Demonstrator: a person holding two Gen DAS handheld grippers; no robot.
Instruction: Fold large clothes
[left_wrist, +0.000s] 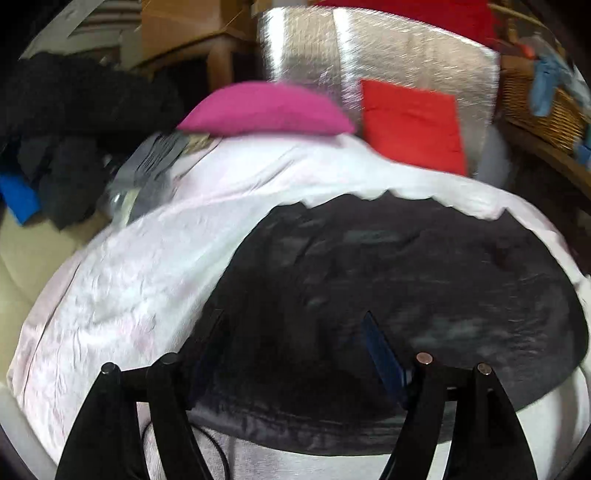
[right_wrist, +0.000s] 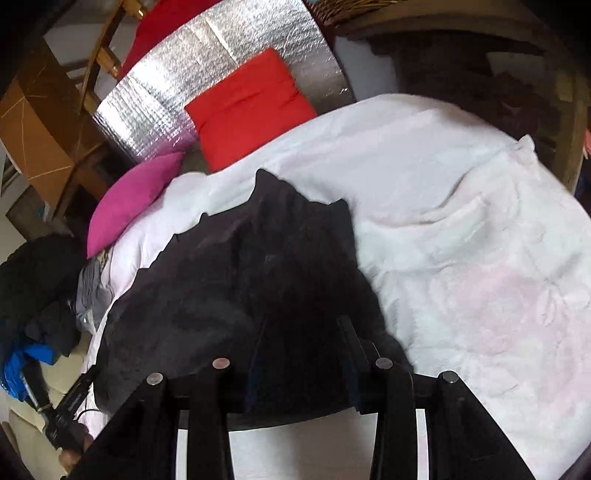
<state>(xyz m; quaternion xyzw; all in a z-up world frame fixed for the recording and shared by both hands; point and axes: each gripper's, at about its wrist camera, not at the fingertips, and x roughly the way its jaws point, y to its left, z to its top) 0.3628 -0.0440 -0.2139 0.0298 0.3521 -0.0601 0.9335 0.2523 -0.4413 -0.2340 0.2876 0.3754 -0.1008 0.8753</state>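
A large dark grey garment (left_wrist: 406, 295) lies spread on the pale pink-white bedcover (left_wrist: 129, 280). My left gripper (left_wrist: 295, 321) hovers over its near part, jaws wide apart, nothing between the fingers (left_wrist: 380, 350). In the right wrist view the same garment (right_wrist: 221, 288) lies rumpled, with a raised fold at the far end. My right gripper (right_wrist: 303, 325) is over its near edge, jaws apart, fingers (right_wrist: 349, 343) just above or touching the cloth, nothing gripped. The left gripper's body (right_wrist: 70, 406) shows at the lower left of the right wrist view.
A magenta pillow (left_wrist: 266, 109) and a red cushion (left_wrist: 413, 122) sit at the bed's far end against a silver foil panel (left_wrist: 388, 55). A pile of dark and blue clothes (left_wrist: 55, 166) lies left. A wicker basket (left_wrist: 535, 99) stands right. Wooden furniture (right_wrist: 44, 140) stands behind.
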